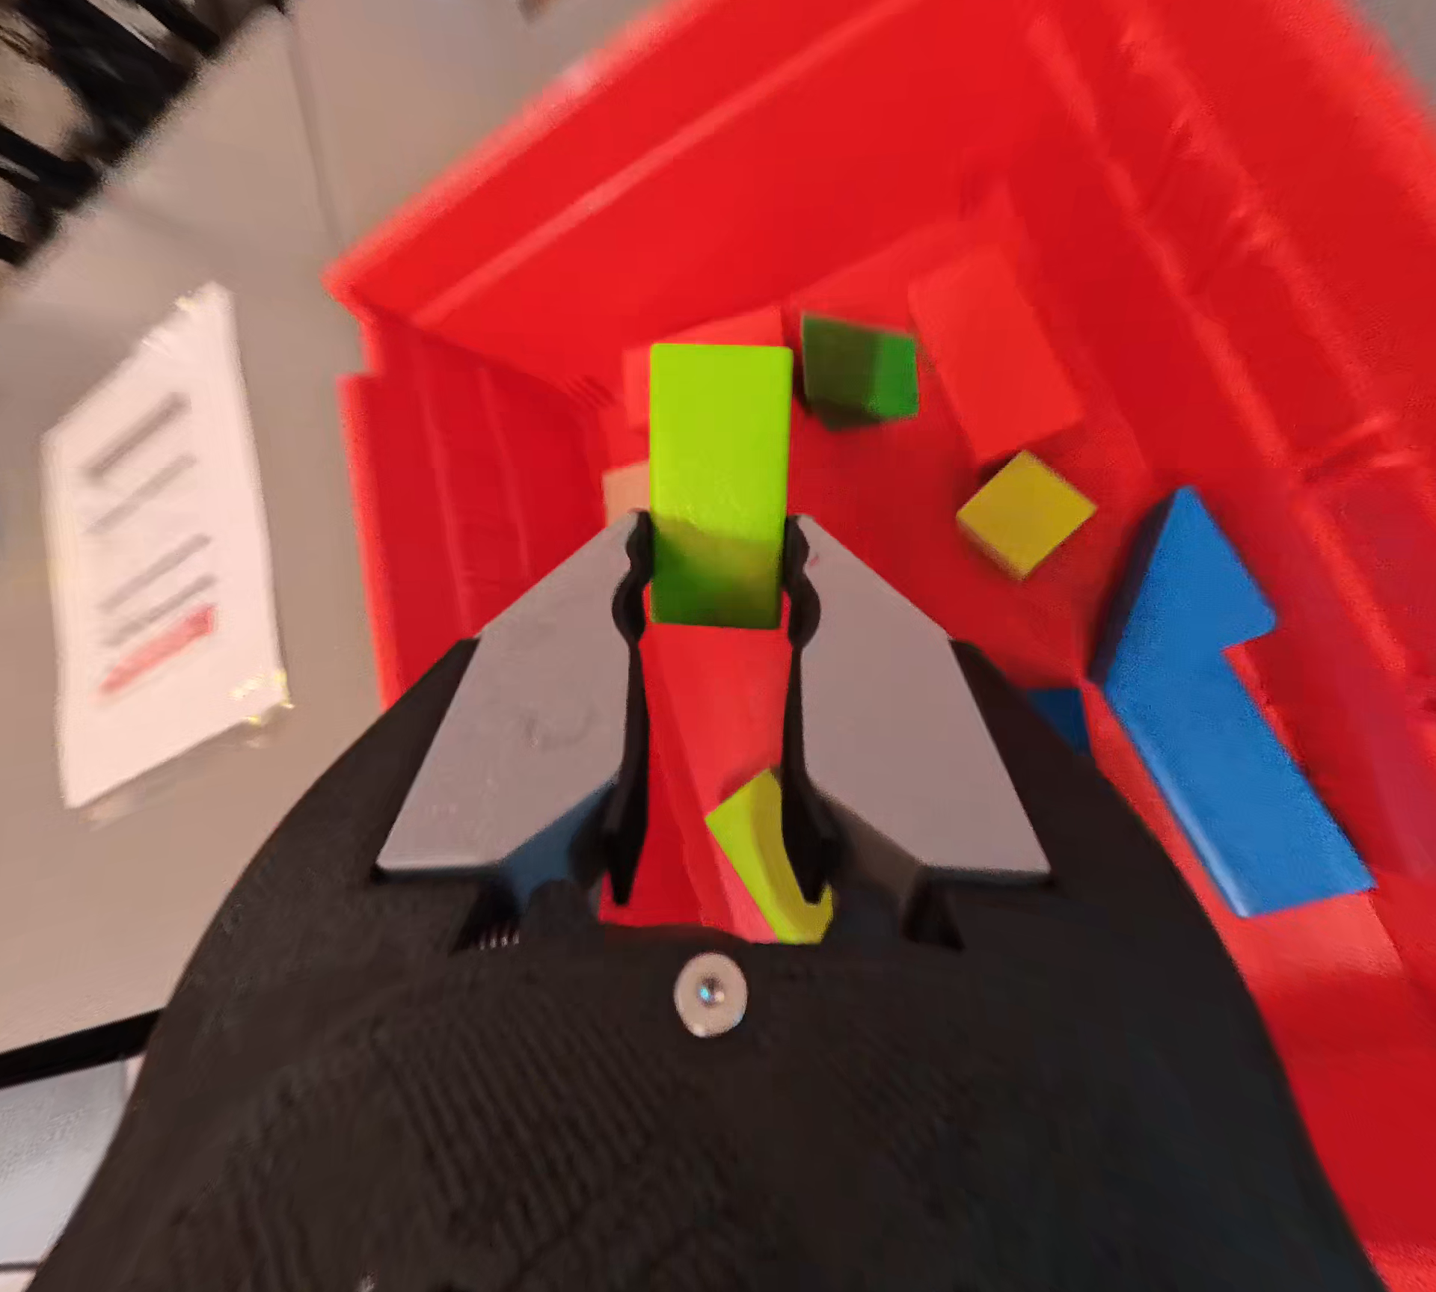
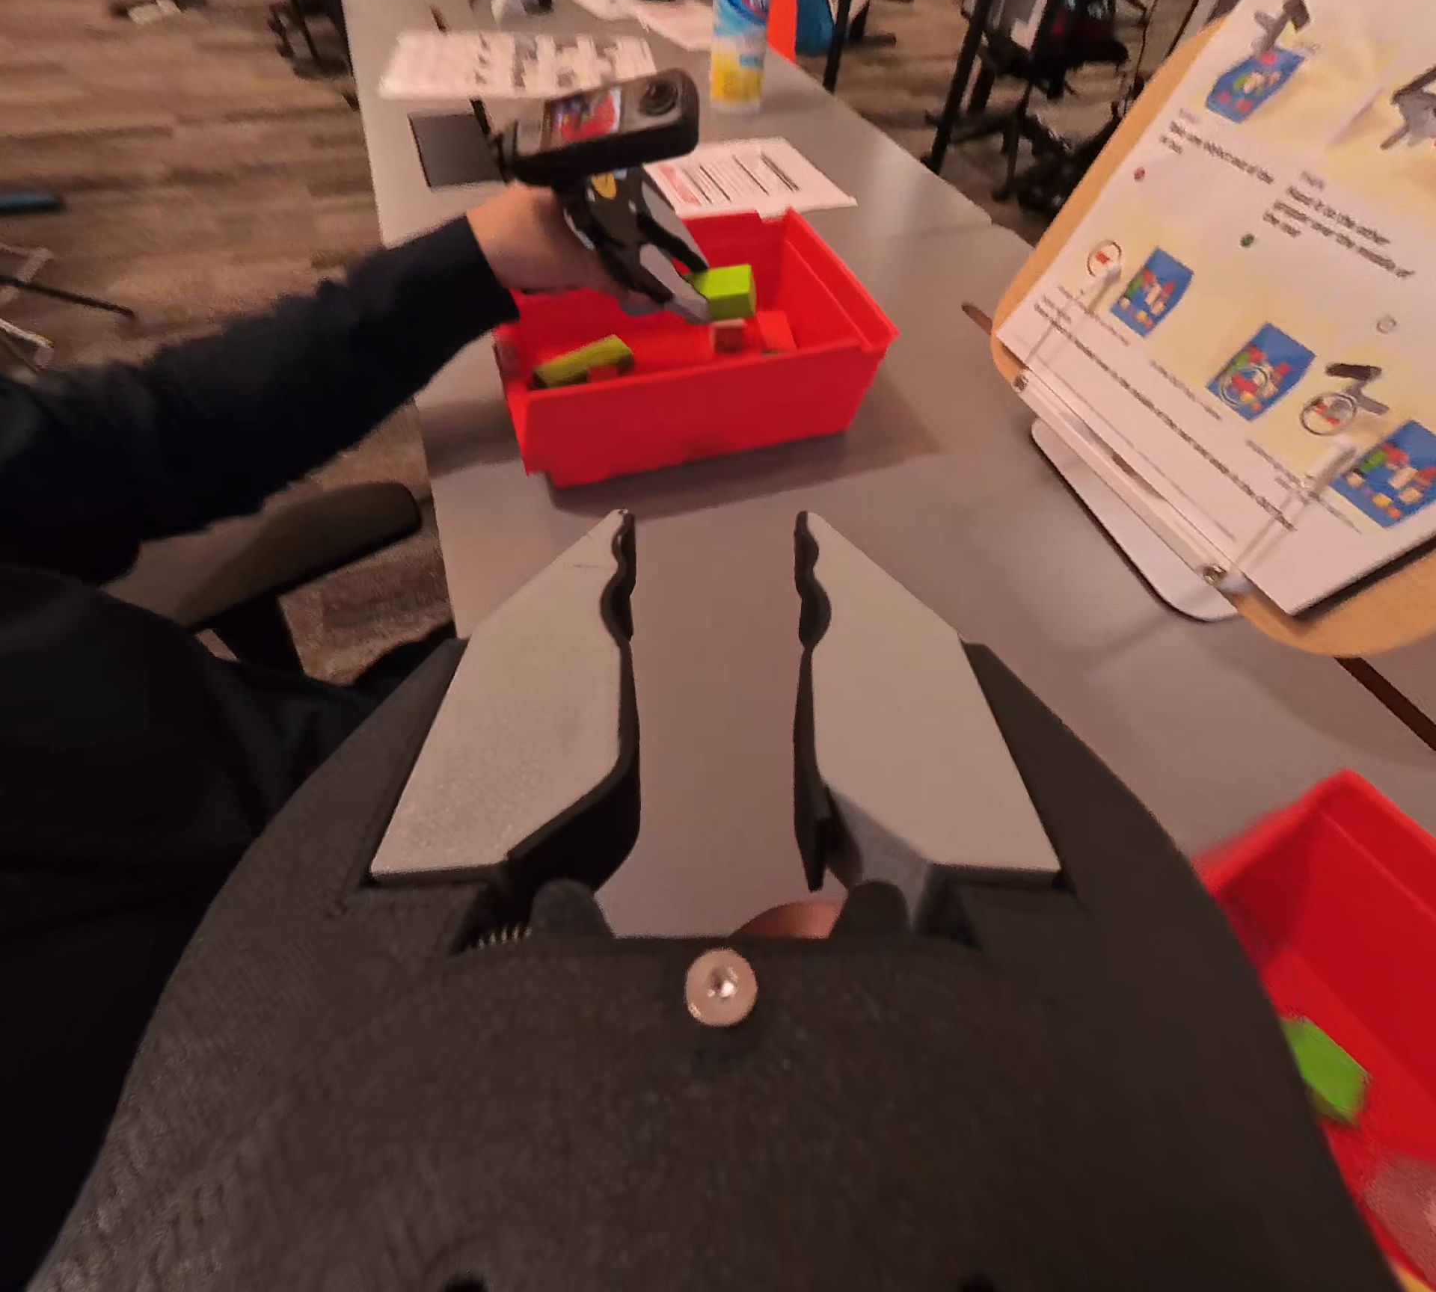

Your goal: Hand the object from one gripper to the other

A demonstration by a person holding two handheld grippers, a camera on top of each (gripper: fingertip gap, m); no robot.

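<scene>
In the left wrist view the left claw (image 1: 716, 559) is clamped on the lower end of a lime-green rectangular block (image 1: 719, 462), which sticks straight out toward 12 o'clock, held above the floor of a red bin (image 1: 699, 113). Beneath and beyond it in the bin lie a lime curved piece (image 1: 765, 858) seen between the fingers at 6 o'clock, a blue stepped block (image 1: 1212, 711) at 3 o'clock, a yellow cube (image 1: 1026, 513) at 2 o'clock, a dark green cube (image 1: 859, 365) at 1 o'clock and a red block (image 1: 995, 361) just past it. Outside the bin at 9 o'clock a printed sheet (image 1: 159, 540) in a clear sleeve lies on the grey surface (image 1: 233, 128); its print is too blurred to make out. In the right wrist view the right claw (image 2: 715, 540) stands open with nothing between its fingers, hovering over the bare surface (image 2: 971, 555). A second red bin (image 2: 1336, 944) sits at 4 o'clock with a blurred green piece (image 2: 1325, 1076) inside. At 2 o'clock leans an illustrated instruction board (image 2: 1259, 260) bearing pictures and lines of print. Toward 12 o'clock the first bin (image 2: 699, 416) rests well apart from this claw, and above it a hand (image 2: 528, 245) in a dark sleeve holds the other claw (image 2: 699, 307), gripping the lime block (image 2: 726, 291). Farther back stand a paper sheet (image 2: 746, 175) and a labelled wipes canister (image 2: 742, 12). Nothing lies between the open claw and the held block.
</scene>
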